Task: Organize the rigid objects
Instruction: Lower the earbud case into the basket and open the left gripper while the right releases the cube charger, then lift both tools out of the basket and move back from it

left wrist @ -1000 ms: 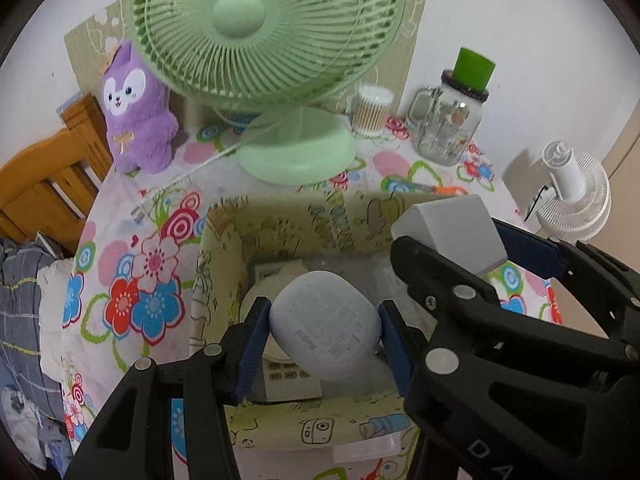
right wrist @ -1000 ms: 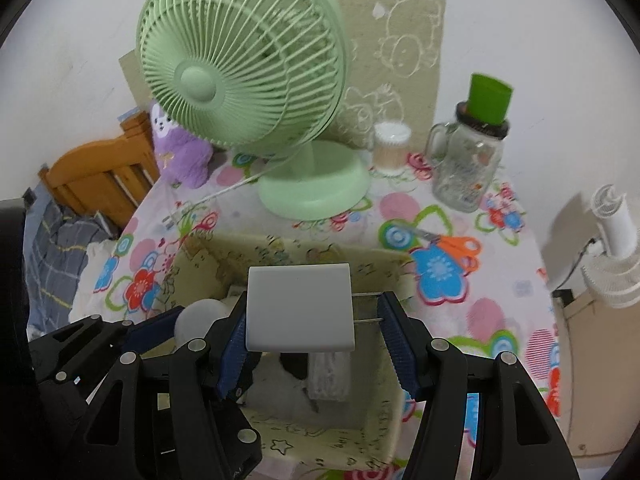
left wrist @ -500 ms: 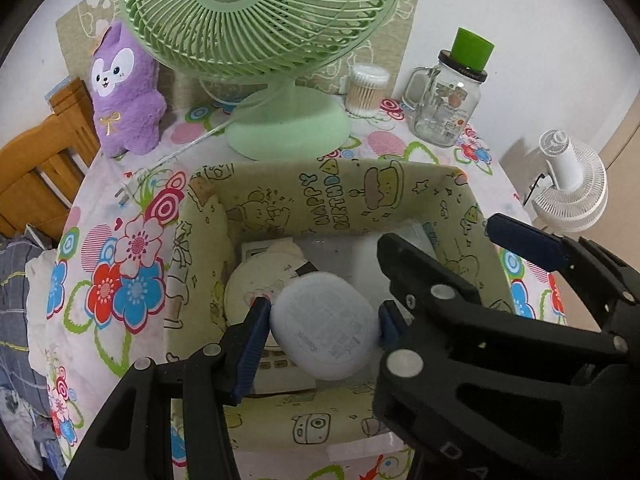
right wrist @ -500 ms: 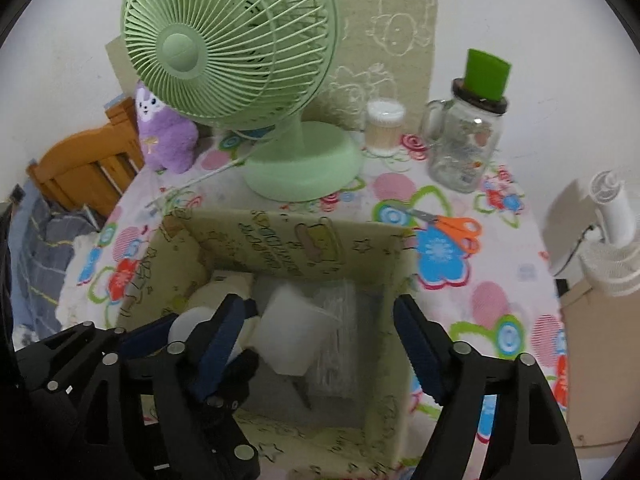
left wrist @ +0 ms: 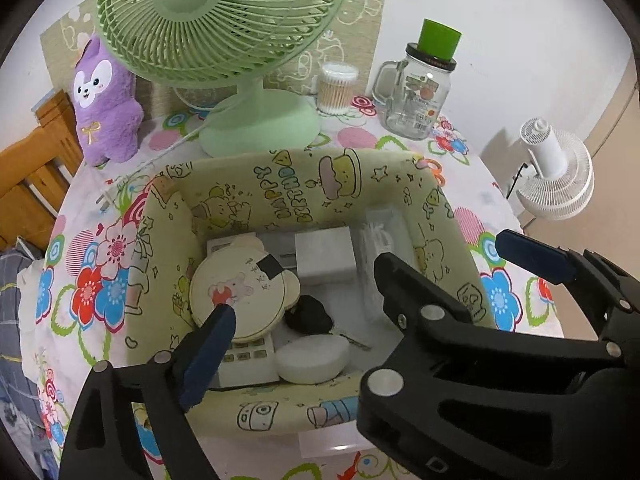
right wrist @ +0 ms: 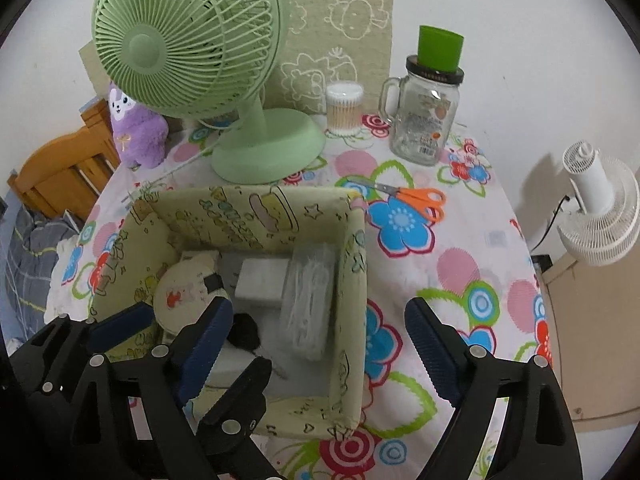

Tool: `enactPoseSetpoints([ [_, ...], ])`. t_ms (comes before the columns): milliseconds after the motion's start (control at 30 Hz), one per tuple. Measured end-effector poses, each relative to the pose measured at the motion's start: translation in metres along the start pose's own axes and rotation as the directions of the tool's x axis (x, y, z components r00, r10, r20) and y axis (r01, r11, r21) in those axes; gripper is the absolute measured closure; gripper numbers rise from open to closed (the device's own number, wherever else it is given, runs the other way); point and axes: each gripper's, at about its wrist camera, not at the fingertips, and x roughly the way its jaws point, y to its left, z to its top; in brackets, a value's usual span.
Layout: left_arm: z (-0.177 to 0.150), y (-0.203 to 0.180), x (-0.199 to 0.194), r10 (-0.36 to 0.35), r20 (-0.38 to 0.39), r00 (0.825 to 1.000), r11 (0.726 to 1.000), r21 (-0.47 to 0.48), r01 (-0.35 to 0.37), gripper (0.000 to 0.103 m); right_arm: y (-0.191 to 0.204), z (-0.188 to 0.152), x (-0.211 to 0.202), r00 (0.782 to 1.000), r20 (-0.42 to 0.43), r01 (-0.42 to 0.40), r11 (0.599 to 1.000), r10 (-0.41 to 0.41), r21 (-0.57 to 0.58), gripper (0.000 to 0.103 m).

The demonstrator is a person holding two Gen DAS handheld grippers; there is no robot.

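A yellow-green cartoon-print storage box (left wrist: 304,184) (right wrist: 352,280) stands on the flowered table. Inside lie a white rounded case (left wrist: 313,360), a white square box (left wrist: 325,254) (right wrist: 262,280), a round cream bear-shaped item (left wrist: 240,288) (right wrist: 182,296), a black object (left wrist: 309,314) and a clear plastic packet (right wrist: 310,300). My left gripper (left wrist: 296,360) is open and empty above the box's near edge. My right gripper (right wrist: 316,344) is open and empty over the box's right wall; it also shows in the left wrist view (left wrist: 452,276).
A green desk fan (right wrist: 192,48), a purple plush toy (left wrist: 104,100), a cotton-swab tub (right wrist: 344,108) and a glass jar with a green lid (right wrist: 428,116) stand behind the box. Orange scissors (right wrist: 416,200) lie right of it. A white fan (right wrist: 600,208) stands off the table's right edge.
Both grippers opened. The right let the white square box drop into the storage box, then the left released the white rounded case into it. Both pulled back slightly.
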Motion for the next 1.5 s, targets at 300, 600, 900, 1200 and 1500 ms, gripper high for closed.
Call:
enactPoseSetpoints([
  [300, -0.011, 0.0, -0.013, 0.039, 0.014, 0.999, 0.999, 0.017, -0.04, 0.002, 0.004, -0.012, -0.01, 1.0, -0.006, -0.009, 1.0, 0.009, 0.021, 0.013],
  [600, -0.025, 0.004, -0.032, 0.047, 0.029, 0.998, 0.999, 0.003, -0.047, 0.002, 0.008, -0.024, -0.027, 1.0, -0.013, -0.027, 0.999, 0.028, 0.043, 0.013],
  [900, -0.035, 0.0, -0.058, 0.042, 0.06, 0.997, 0.999, 0.009, -0.042, 0.002, 0.011, -0.032, -0.056, 1.0, 0.015, -0.02, 0.999, 0.019, 0.048, 0.013],
  [1200, -0.047, -0.003, -0.084, 0.045, 0.086, 0.995, 0.999, 0.016, -0.047, 0.002, 0.017, -0.043, -0.082, 0.999, 0.037, -0.019, 0.998, 0.017, 0.053, 0.012],
  [1500, -0.062, -0.008, -0.106, 0.048, 0.102, 0.994, 0.999, 0.016, -0.05, 0.002, 0.023, -0.056, -0.106, 0.998, 0.054, -0.016, 0.999, 0.013, 0.051, 0.011],
])
